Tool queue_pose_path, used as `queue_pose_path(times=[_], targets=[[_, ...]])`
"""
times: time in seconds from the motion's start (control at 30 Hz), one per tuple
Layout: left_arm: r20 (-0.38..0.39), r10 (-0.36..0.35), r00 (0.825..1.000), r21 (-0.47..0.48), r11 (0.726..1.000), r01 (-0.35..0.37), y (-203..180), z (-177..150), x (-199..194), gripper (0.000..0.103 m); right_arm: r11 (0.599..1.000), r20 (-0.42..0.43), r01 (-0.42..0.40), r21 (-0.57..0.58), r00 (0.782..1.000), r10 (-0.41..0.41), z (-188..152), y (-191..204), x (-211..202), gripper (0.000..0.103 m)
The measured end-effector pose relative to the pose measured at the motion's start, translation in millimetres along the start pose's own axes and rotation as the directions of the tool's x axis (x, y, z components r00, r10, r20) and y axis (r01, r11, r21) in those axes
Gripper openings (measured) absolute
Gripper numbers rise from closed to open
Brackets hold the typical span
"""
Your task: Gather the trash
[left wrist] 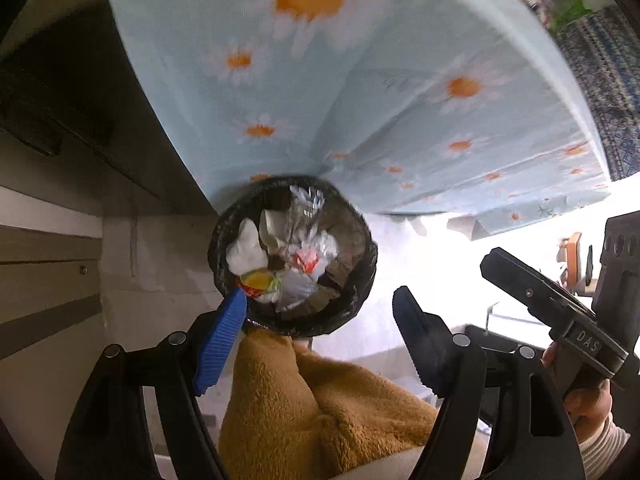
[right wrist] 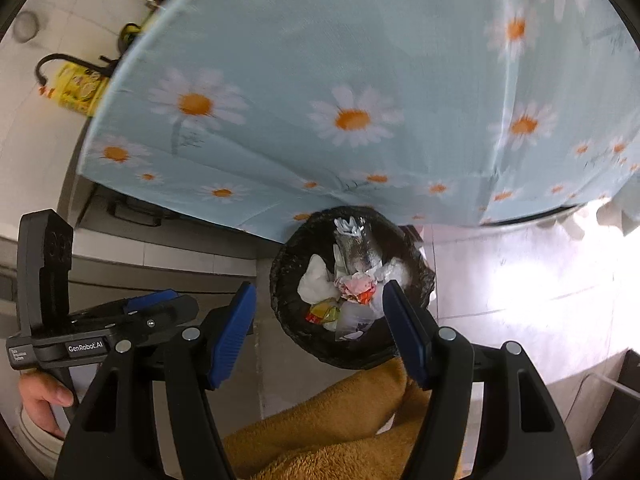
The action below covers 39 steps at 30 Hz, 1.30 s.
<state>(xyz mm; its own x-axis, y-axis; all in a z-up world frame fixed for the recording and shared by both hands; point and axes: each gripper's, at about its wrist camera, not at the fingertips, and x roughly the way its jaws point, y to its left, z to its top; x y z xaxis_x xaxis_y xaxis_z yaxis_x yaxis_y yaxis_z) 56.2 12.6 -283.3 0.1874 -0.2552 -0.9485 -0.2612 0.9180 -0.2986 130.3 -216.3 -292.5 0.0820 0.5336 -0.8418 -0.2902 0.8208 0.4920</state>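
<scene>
Daisy-print tablecloth (right wrist: pixel 360 80) overhangs the lined trash bin (right wrist: pixel 288 272), just beyond both empty, parted grippers: left gripper (left wrist: pixel 320 344), right gripper (right wrist: pixel 320 328). Risk: heaped wrappers (right wrist: pixel 352 292) spilling if the rim is knocked.

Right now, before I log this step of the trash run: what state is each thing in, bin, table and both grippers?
trash bin: upright on the floor, black liner in, open top, holding crumpled wrappers and plastic.
tablecloth: daisy print, spread flat over the table, nothing seen on it.
left gripper: open, nothing between the fingers.
right gripper: open, nothing between the fingers.
</scene>
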Motion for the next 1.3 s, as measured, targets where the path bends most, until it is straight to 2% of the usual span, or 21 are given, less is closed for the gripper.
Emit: queue_pose_path(times=[0.13,0.2,0.37,0.43,0.47,0.57,0.63,0.67,0.73,0.9,1.3], targets=[[0.079,-0.008,0.997,0.011,1.0,0.007,-13.8,-6.1,-34.0,0.073,0.999,0.057,0.002,-0.047,0.998,0.0,0.3,10.1,-34.7,0.066],[0.114,-0.004,0.993,0.021,1.0,0.002,-20.7,-8.7,-48.4,0.073,0.998,0.086,0.005,-0.068,0.996,0.001,0.4,13.2,-49.3,0.071],[0.213,-0.005,0.977,0.046,0.999,-0.004,-40.0,-13.5,-93.5,0.073,0.991,0.162,0.017,-0.132,0.987,0.005,0.3,22.4,-86.4,0.071],[0.249,0.003,0.969,0.069,0.997,-0.02,-49.3,-13.9,-110.7,0.079,0.988,0.195,0.016,-0.154,0.981,0.014,1.0,26.1,-103.0,0.076],[0.269,0.005,0.963,0.074,0.997,-0.026,-53.2,-14.0,-118.7,0.083,0.985,0.222,0.023,-0.169,0.975,0.015,2.2,29.4,-114.1,0.084],[0.324,0.003,0.946,0.093,0.995,-0.035,-63.9,-14.8,-144.4,0.083,0.978,0.281,0.035,-0.208,0.959,0.025,6.4,40.1,-140.7,0.085],[0.362,0.014,0.932,0.1,0.994,-0.054,-70.8,-14.7,-162.1,0.089,0.97,0.328,0.054,-0.236,0.944,0.028,9.0,48.7,-160.2,0.087],[0.38,0.022,0.925,0.098,0.993,-0.064,-73.9,-14.8,-170.5,0.096,0.966,0.35,0.063,-0.249,0.936,0.029,10.2,52.8,-168.6,0.091],[0.42,0.03,0.907,0.095,0.992,-0.077,-79.4,-14.9,-186.7,0.096,0.961,0.38,0.085,-0.264,0.925,0.023,13.3,60.4,-183.1,0.096],[0.477,0.04,0.878,0.102,0.99,-0.1,-84.7,-14.0,-217.7,0.096,0.954,0.433,0.104,-0.28,0.901,0.029,19.9,75.7,-211.9,0.098],[0.549,0.022,0.836,0.14,0.983,-0.119,-105.1,-12.8,-265.4,0.096,0.945,0.508,0.131,-0.3,0.86,0.042,34.1,104.2,-259.5,0.098]])
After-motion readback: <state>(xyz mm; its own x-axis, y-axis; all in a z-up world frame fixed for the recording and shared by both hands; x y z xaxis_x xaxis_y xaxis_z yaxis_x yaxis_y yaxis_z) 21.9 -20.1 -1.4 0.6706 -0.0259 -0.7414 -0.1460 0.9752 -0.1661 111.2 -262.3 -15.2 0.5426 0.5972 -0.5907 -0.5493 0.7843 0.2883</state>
